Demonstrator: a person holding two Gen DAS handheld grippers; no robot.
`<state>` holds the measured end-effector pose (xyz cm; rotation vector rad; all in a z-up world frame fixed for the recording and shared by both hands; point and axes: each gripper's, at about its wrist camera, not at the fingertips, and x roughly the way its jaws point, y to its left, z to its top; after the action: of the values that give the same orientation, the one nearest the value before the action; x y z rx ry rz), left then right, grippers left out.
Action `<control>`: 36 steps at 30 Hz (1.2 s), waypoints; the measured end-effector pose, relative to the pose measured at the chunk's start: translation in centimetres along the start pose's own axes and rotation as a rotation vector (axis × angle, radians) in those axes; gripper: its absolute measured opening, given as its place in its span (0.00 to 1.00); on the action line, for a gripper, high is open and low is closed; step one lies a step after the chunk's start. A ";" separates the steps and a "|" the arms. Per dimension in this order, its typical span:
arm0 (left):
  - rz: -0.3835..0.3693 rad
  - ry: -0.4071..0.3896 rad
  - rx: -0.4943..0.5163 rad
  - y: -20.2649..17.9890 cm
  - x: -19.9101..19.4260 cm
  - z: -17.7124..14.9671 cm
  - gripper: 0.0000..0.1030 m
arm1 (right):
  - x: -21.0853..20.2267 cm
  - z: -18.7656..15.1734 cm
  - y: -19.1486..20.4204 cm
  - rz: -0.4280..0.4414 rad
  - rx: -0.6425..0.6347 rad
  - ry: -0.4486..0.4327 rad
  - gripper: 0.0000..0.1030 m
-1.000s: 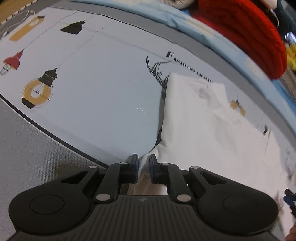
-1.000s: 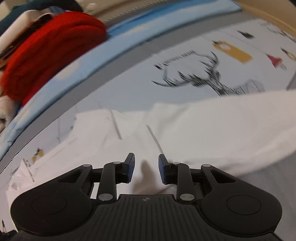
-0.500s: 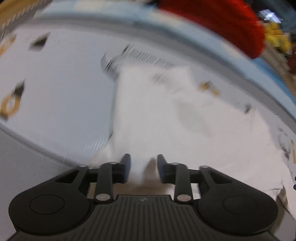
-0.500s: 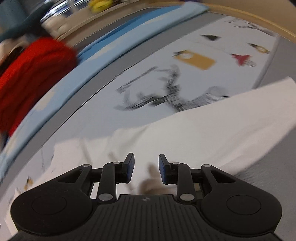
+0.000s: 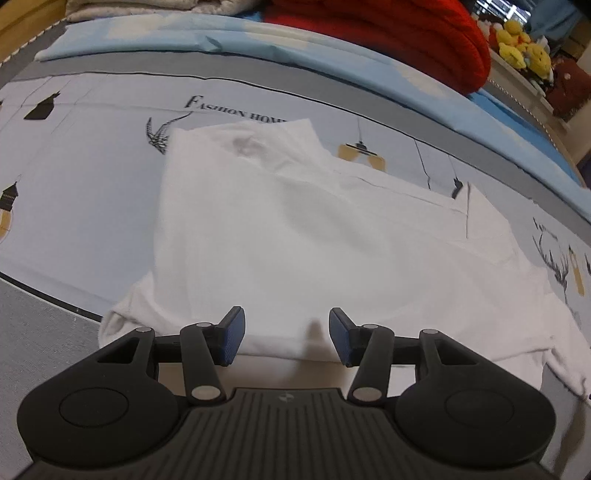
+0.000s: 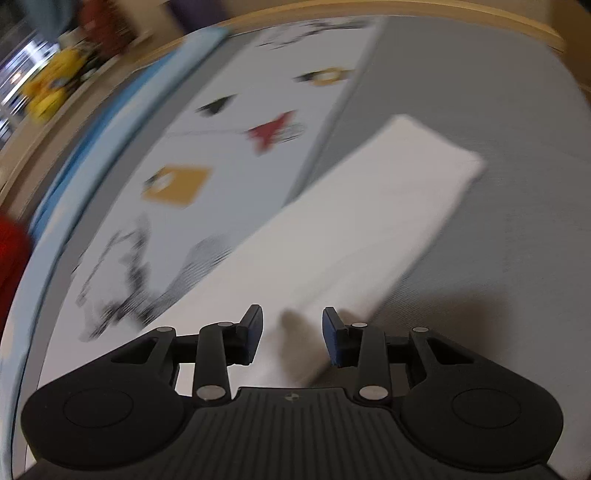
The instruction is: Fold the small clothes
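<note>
Blur smears the whole right wrist view, so the prints on the bedsheet [image 6: 177, 155] there read only as streaks, and the near hem of the white shirt [image 5: 295, 236] is cut off behind both gripper bodies. In the left view the shirt's right edge runs out toward the frame border.

Compared with a second ago, the left gripper [image 5: 286, 334] no longer pinches the shirt's corner: its jaws have just been opening, and the blue-padded fingers [image 5: 231, 336] now stand apart over the cloth without pressing it. The right gripper [image 6: 291, 334] has also just been opening; shirt fabric lies between its parted fingers [image 6: 255, 332], released. In the right view a long white strip of the shirt [image 6: 369, 221] now stretches onto the grey border of the sheet.

The shirt is soft, thin cotton lying flat on the bed, roughly folded, with a faint grey mark near its far edge. Beyond it sit a pale blue quilt [image 5: 184, 33] and a ribbed red knit [image 5: 388, 29].
</note>
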<state>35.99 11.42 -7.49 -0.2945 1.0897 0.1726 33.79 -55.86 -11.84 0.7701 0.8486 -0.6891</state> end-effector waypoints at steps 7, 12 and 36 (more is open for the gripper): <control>-0.003 0.009 0.044 -1.5 -0.1 -1.5 0.54 | 2.0 3.9 -6.8 -0.059 0.159 -0.021 0.37; -0.013 0.011 0.051 -1.8 -0.3 -1.6 0.54 | 3.1 5.4 -8.7 0.001 0.221 -0.033 0.34; 0.008 -0.065 -0.138 5.6 -2.9 1.8 0.54 | -14.4 -22.4 23.1 0.888 -0.803 -0.043 0.07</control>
<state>34.63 17.31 -4.93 -0.4057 1.0165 0.2637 36.16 -22.00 -2.28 0.3208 0.5756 0.4214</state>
